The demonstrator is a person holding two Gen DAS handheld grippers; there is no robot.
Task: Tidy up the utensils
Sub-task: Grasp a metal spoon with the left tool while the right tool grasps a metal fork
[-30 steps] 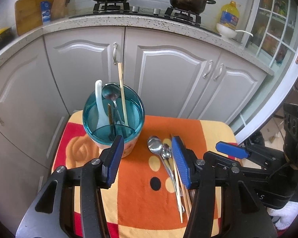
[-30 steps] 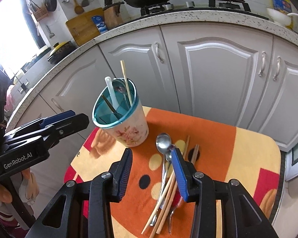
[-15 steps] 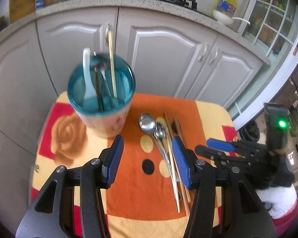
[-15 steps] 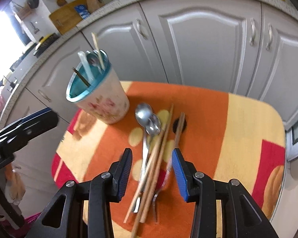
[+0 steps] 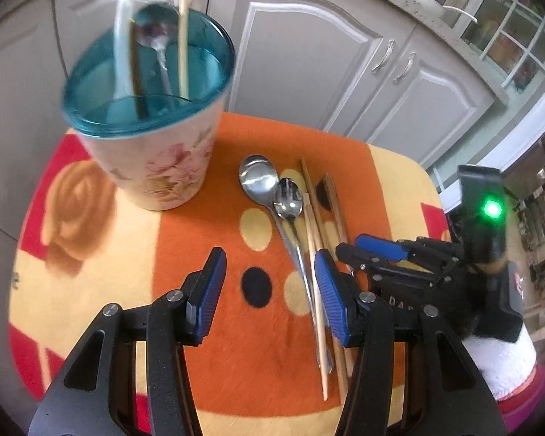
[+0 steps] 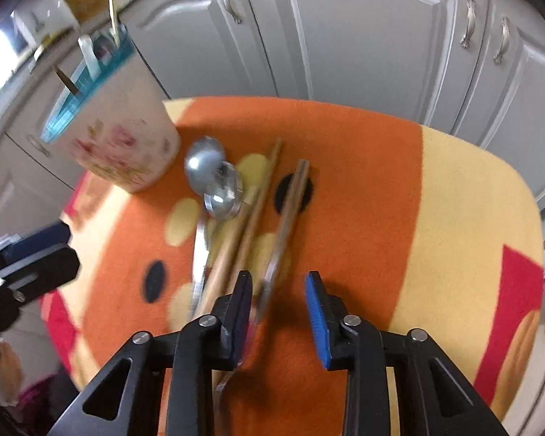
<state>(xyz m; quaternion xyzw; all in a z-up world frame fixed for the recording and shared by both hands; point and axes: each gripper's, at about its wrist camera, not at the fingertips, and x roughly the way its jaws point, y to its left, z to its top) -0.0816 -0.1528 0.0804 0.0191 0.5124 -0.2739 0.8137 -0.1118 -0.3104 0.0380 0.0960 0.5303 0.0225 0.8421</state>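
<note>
A floral cup with a teal rim [image 5: 152, 116] stands at the back left of the orange cloth [image 5: 243, 345] and holds a white spoon, a metal spoon and chopsticks; it also shows in the right wrist view [image 6: 116, 134]. Two metal spoons [image 5: 269, 185] and several wooden chopsticks [image 5: 316, 239] lie loose on the cloth. My left gripper [image 5: 269, 294] is open and empty just above the cloth, left of the pile. My right gripper [image 6: 279, 312] is open, low over the near ends of the chopsticks [image 6: 250, 225] and a metal handle [image 6: 272, 276].
The cloth covers a small table in front of grey cabinet doors [image 5: 309, 54]. The right gripper's body with a green light [image 5: 490, 210] sits at the table's right edge. The left gripper shows at the left of the right wrist view [image 6: 25, 265].
Both grippers have come down and forward towards the cloth. The right gripper has dropped close over the loose utensils. The cup now looms larger in both views.
</note>
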